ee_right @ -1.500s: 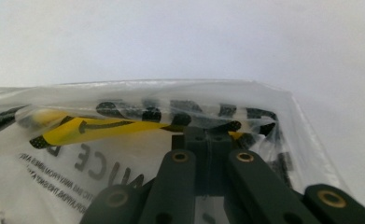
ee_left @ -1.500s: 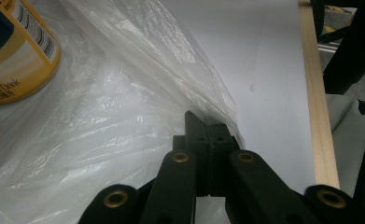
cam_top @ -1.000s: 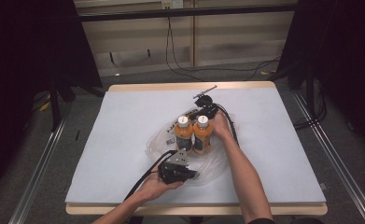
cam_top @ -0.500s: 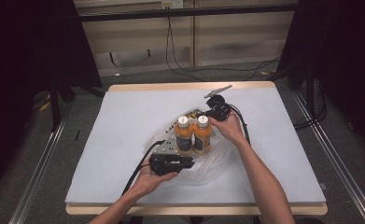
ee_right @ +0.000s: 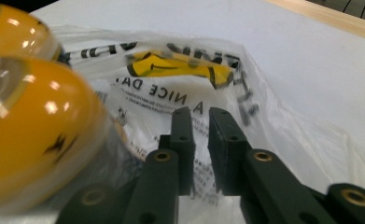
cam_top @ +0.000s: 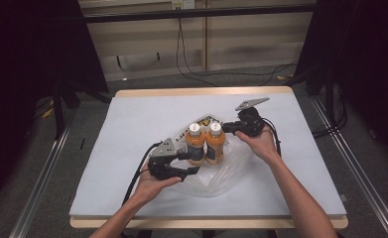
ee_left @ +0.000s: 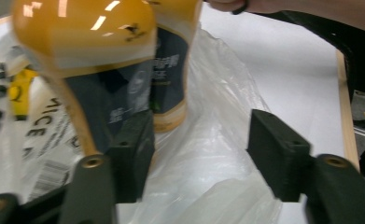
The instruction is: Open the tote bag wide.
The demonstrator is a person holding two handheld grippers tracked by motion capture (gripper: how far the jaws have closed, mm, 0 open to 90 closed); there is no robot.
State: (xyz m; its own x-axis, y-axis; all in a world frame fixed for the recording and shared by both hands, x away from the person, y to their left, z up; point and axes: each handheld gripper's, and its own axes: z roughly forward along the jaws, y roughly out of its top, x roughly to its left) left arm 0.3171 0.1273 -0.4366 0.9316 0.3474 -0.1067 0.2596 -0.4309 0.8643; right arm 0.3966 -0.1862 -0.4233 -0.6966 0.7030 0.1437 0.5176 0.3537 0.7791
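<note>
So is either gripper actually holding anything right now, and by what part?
Nothing is held. The left gripper has just been opening, jaws wide apart beside the orange bottles. The right gripper has a narrow empty gap, the plastic bag lying beyond.

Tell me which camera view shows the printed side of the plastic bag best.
The right gripper view: the plastic bag faces it, with black lettering and a yellow mark readable beyond the bottles. The left gripper view gives a blurred strip of print and a barcode at its left edge. The high view catches a small printed corner behind the bottles.
</note>
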